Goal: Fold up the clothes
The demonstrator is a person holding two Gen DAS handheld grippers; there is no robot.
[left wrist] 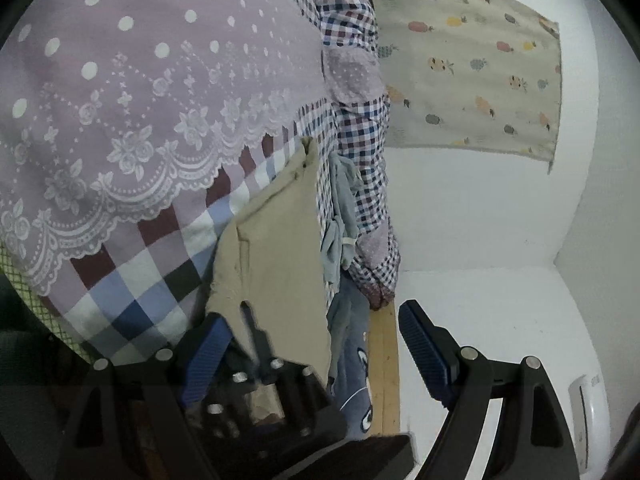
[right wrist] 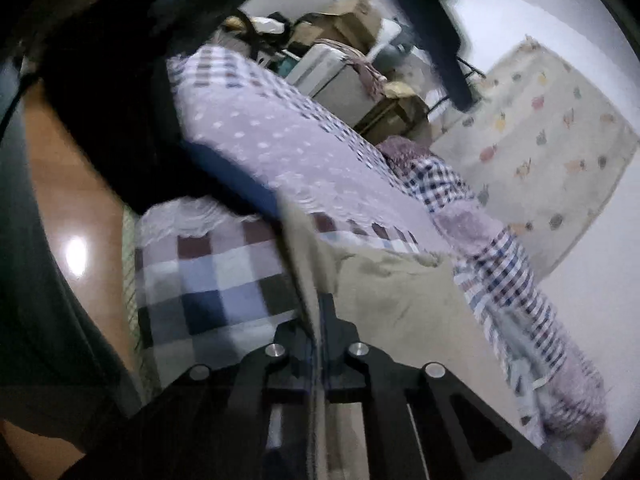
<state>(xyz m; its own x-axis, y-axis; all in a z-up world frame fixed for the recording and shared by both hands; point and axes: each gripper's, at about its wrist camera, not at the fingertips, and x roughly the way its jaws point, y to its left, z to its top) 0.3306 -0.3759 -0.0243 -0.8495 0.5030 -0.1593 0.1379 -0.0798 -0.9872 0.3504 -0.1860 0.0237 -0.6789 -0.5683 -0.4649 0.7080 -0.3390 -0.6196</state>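
A beige garment [left wrist: 276, 248] hangs over the bed, with my right gripper [right wrist: 321, 304] shut on one edge of it. In the left wrist view the right gripper [left wrist: 252, 320] appears between my left fingers, pinching the cloth's lower edge. My left gripper [left wrist: 316, 344] is open, its blue pads wide apart on either side of the beige garment, gripping nothing. The right wrist view is blurred; the garment [right wrist: 392, 300] spreads ahead, and a blue left finger pad [right wrist: 240, 188] is near its far edge.
The bed has a checked cover [left wrist: 132, 288] and a lilac dotted lace cover [left wrist: 140, 92]. A grey-blue garment [left wrist: 340, 216] and a blue printed one [left wrist: 354, 364] lie at its edge. A pineapple-print rug [left wrist: 472, 72] lies on the white floor. Boxes [right wrist: 340, 24] stand beyond the bed.
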